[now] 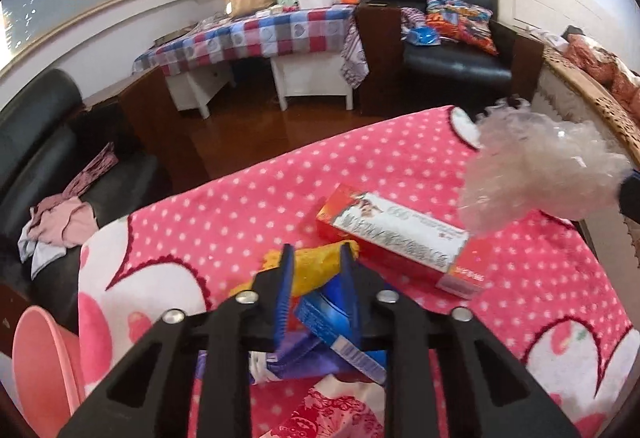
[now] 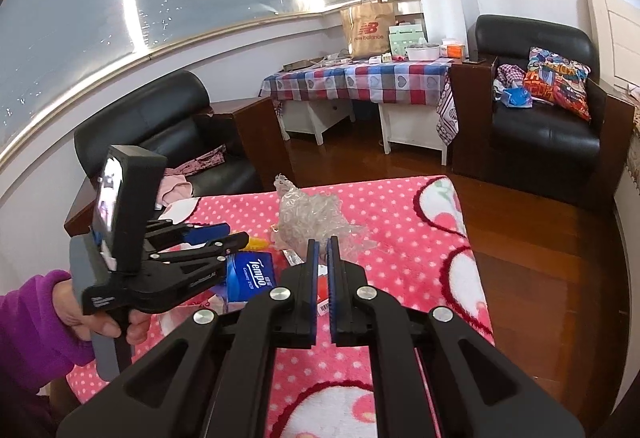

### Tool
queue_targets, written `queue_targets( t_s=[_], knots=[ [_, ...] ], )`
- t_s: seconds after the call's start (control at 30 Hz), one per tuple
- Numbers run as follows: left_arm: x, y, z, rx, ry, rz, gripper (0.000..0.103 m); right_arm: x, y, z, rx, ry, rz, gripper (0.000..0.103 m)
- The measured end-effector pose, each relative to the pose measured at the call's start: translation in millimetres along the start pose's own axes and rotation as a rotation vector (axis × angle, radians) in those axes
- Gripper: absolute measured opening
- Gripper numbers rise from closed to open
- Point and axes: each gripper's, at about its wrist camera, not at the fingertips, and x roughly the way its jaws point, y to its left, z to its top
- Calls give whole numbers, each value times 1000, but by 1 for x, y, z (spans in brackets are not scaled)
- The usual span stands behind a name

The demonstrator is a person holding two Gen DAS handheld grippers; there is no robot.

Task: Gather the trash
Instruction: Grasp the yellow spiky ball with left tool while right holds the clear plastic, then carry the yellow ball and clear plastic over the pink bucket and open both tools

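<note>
Trash is being gathered: right tongs [image 2: 322,242] gripping crumpled plastic [image 2: 308,213], left tongs [image 1: 317,258] pinching a yellow wrapper [image 1: 316,270], red box [image 1: 404,238] remaining.

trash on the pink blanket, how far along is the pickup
Nothing visibly binned yet; the pink basin beside the blanket looks empty in its visible part. In hand: the right gripper is shut on crumpled clear plastic, and the left gripper has a yellow wrapper between its fingers. Left: the red box and blue Tempo tissue pack.
</note>
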Motion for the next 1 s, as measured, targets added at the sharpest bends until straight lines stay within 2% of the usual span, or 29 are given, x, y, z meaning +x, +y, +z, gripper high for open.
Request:
queue_targets(
  t_s=[0.1,0.2,0.53,1.0],
  knots=[
    [-1,6,-1,-23,-3,5,9,0,2,0,-4,0,9,4],
    [-9,14,-1,-56,-22,10,6,0,6,0,-7,-1,16,4],
    [-64,54,-10,-202,-95,-24,6,-3,30,1,-30,-4,54,4],
    [-137,106,-54,-365,-161,1,6,1,85,6,-102,6,130,5]
  ],
)
